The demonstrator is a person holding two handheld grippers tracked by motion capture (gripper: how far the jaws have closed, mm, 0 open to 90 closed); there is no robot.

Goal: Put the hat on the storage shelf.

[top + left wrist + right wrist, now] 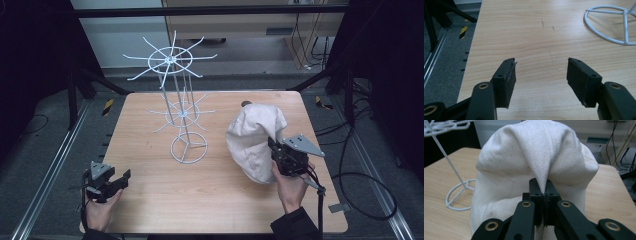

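Black jaws of the right gripper (pixel 544 195) are pressed together on a pinched fold of the cream-white cloth hat (pixel 534 167), so the fold's tip is hidden between the pads. Its crown is lifted above the light wooden table (pixel 150 200) at the right side, bulging up and away from the gripper; its lower edge is cut off in the right gripper view. Beside it stands the white wire rack (pixel 180 115). The left gripper (pixel 540 80) is held apart, gripping nothing, near the table's left front corner
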